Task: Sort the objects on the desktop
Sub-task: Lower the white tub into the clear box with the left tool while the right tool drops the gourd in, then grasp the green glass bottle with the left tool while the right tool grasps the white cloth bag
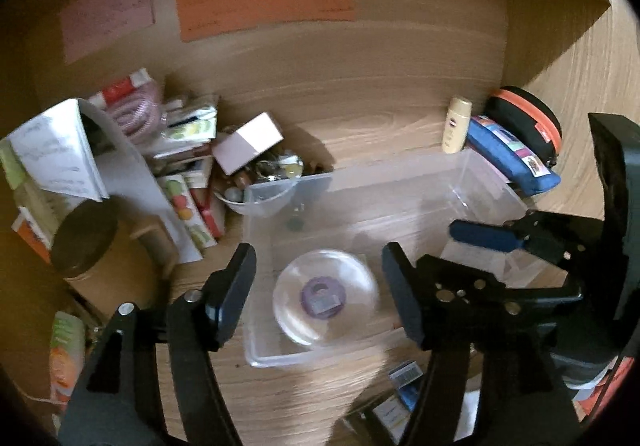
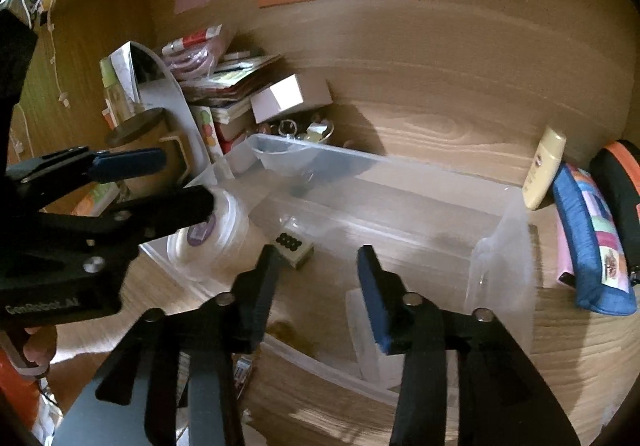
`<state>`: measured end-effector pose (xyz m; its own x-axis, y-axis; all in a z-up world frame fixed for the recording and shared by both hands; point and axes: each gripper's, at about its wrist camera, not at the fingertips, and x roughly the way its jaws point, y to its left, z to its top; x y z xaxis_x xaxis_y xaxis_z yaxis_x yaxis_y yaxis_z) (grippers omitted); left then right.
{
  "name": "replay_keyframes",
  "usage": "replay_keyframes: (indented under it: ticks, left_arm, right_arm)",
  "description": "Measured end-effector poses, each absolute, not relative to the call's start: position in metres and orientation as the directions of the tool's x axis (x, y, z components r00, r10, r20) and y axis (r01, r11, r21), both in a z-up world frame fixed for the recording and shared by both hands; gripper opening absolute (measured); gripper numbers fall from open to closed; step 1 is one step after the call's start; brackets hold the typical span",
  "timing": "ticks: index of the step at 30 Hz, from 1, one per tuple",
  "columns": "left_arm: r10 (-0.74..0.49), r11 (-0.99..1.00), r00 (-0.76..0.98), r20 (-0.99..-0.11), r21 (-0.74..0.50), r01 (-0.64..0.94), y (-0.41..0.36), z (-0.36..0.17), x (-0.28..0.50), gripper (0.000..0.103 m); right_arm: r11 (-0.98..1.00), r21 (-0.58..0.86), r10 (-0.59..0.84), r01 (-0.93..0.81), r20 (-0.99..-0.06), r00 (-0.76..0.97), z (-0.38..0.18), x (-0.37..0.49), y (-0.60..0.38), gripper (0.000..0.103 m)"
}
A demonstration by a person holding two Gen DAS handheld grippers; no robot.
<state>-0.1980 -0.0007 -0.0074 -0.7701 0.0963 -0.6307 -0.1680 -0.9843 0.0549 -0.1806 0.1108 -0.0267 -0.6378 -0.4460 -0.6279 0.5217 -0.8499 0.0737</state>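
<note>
1. Left fingers (image 1: 320, 288) are standing spread, pinching nothing, right above the round clear case (image 1: 326, 296) lying flat in the bin (image 1: 492, 182); the case is sitting directly between and below them.
2. Right fingers (image 2: 320, 278) are hanging part spread and empty over the bin's middle, with a small dotted block (image 2: 294, 246) just ahead of the left fingertip.
3. Being round, the case is showing no long axis; its purple label is facing up.
4. Judging by this, the left hand is nearer the case, the right nearer the block.
5. Clutter is piling on the desk (image 1: 360, 114) left of the bin.
</note>
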Motion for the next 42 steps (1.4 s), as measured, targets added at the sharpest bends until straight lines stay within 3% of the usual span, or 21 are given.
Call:
replay_keyframes:
  ticks: [3, 11, 25, 35, 42]
  left_arm:
    - [0.076, -0.987, -0.775, -0.627, 0.061, -0.146, -0.007, -0.003, -0.190, 0.072]
    - [0.063, -0.994, -0.773, -0.631, 0.032, -0.107, -0.028, -0.002, -0.158, 0.090]
    - [0.086, -0.996, -0.721, -0.688, -0.046, -0.074, -0.051, -0.031, -0.110, 0.095]
    - [0.126, -0.991, -0.665, -0.736, -0.119, -0.056, -0.058, -0.056, -0.105, 0.095]
    - [0.154, -0.988, -0.641, -0.752, -0.134, -0.081, -0.050, -0.063, -0.110, 0.095]
  right_arm:
    - [-0.849, 0.080, -0.452, 0.523, -0.623, -0.639, -0.021, -0.179, 0.113, 0.042]
    - [-0.833, 0.103, -0.488, 0.544, -0.603, -0.631, -0.005, -0.149, 0.124, 0.065]
    - [-0.848, 0.079, -0.443, 0.524, -0.648, -0.619, -0.024, -0.079, 0.155, 0.074]
    - [-0.841, 0.149, -0.457, 0.521, -0.710, -0.535, -0.059, -0.070, 0.159, 0.074]
    - [-0.781, 0.257, -0.547, 0.570, -0.723, -0.423, -0.073, -0.086, 0.149, 0.074]
